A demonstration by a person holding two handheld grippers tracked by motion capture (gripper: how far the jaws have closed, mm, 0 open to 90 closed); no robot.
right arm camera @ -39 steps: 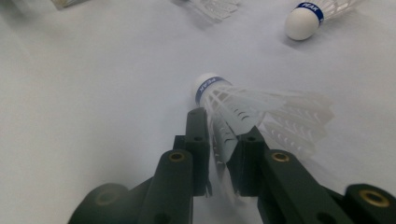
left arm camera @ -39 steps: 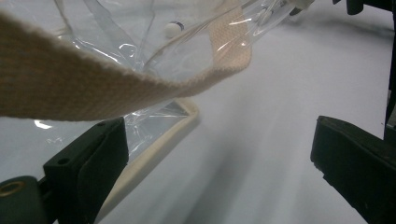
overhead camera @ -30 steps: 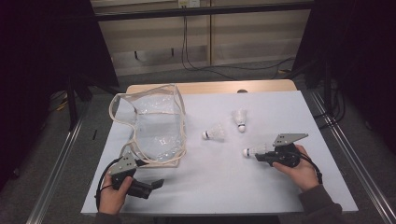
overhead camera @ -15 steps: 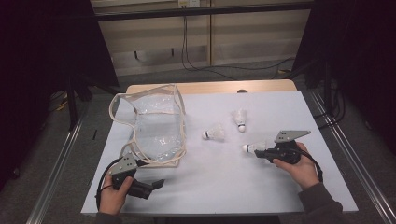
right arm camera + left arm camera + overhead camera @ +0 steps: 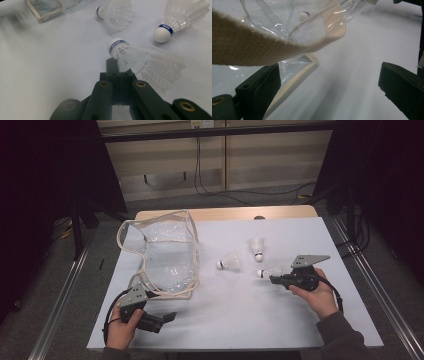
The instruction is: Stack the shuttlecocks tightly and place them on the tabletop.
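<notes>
A dim room with dark curtains and a pale wall panel surrounds the white tabletop (image 5: 235,315), seen whole from the high view. On its left part lies a clear plastic bag (image 5: 167,257) with cream webbing trim. Three shuttlecocks sit to the right of it: one near the middle (image 5: 230,262), one farther back (image 5: 257,248), and a third (image 5: 270,271) at the tip of the right tool (image 5: 274,280), which a hand holds low over the surface.

The right gripper view shows what the high view leaves too small. The right tool's jaws are pressed together on the feather skirt of that third shuttlecock (image 5: 140,58), whose white cork with a blue band points away from the camera. The other two shuttlecocks (image 5: 115,12) (image 5: 180,17) lie beyond it, apart from it and from each other. A corner of the bag (image 5: 47,7) shows at the top left.

The left tool (image 5: 167,316) rests near the tabletop's front edge, just below the bag. The left gripper view shows its jaws standing wide apart with nothing clamped. A cream strap (image 5: 262,47) of the bag hangs across the top of that view, and the bag's trimmed edge (image 5: 297,75) lies just beside one jaw. Whether it touches that jaw I cannot tell.
</notes>
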